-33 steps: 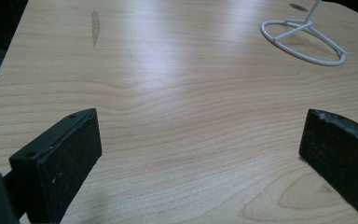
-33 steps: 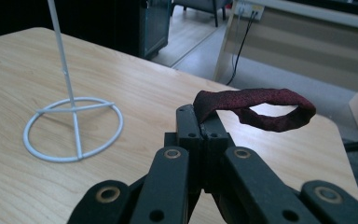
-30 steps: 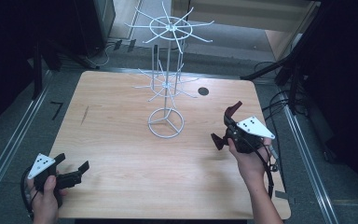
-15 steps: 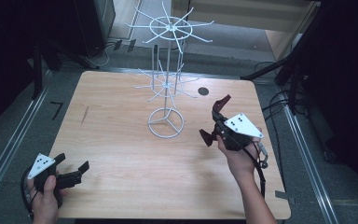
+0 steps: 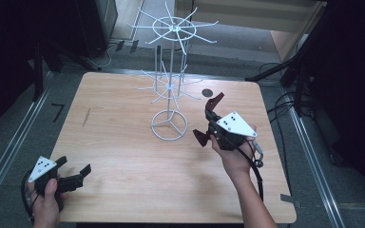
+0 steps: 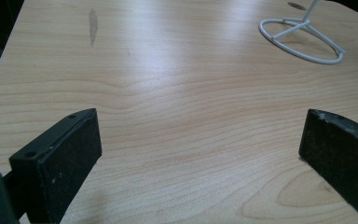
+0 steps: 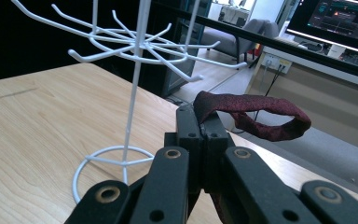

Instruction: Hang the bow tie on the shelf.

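A white wire rack [image 5: 171,71] with two tiers of hooks stands on its ring base [image 5: 169,125] in the middle of the wooden table [image 5: 123,142]. My right gripper [image 5: 210,119] hovers just right of that base, shut on a dark red fabric strap [image 5: 216,100]. In the right gripper view the strap [image 7: 256,114] loops out to the right of the closed jaws [image 7: 200,128], with the rack's lower hooks [image 7: 135,46] close ahead on the left. At the table's front left corner my left gripper [image 5: 73,166] stands open, nothing between its pads [image 6: 74,149].
A small dark round hole [image 5: 207,92] marks the tabletop behind the rack. Cables and metal floor rails run around the table. The rack's ring base [image 6: 303,39] lies far ahead in the left gripper view. A desk with a lit monitor [image 7: 340,18] sits beyond the table.
My right gripper has carried the red strap leftward, closer to the rack's base, and slightly up. The left gripper has stayed put.
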`<state>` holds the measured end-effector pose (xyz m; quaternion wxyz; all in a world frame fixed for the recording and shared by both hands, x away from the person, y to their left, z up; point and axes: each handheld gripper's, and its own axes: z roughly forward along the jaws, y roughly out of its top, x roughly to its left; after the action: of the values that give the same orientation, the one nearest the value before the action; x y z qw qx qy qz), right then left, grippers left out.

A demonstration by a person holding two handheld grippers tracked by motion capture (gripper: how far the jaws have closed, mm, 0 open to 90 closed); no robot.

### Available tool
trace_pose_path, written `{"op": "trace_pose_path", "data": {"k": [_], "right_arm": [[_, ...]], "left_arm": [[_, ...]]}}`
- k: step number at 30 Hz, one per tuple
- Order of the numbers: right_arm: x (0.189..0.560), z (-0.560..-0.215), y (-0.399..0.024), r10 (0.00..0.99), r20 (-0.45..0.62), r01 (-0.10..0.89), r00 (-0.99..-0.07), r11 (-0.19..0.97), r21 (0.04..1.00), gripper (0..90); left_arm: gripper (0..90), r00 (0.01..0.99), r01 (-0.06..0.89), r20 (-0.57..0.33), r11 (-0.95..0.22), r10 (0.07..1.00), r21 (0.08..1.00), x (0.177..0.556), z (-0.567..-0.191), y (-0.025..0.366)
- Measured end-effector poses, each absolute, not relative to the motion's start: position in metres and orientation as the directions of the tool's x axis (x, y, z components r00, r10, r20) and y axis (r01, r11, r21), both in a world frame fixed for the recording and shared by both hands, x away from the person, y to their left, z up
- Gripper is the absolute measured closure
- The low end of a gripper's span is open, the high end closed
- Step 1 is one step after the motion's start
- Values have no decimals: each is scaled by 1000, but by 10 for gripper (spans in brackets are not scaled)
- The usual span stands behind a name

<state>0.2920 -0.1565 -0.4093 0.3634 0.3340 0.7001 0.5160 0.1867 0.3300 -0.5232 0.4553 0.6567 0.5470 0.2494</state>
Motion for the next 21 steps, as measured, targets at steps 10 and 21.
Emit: {"op": "trace_pose_path", "data": {"k": [10, 21], "right_arm": [[294, -407, -140, 827, -170, 88, -535, 254, 963, 900], [295, -406, -127, 812, -193, 70, -551, 276, 959, 900]], "left_arm": [[0, 279, 491, -172, 14, 945, 871, 187, -523, 330], [0, 281, 492, -173, 14, 944, 870, 187, -523, 330]]}}
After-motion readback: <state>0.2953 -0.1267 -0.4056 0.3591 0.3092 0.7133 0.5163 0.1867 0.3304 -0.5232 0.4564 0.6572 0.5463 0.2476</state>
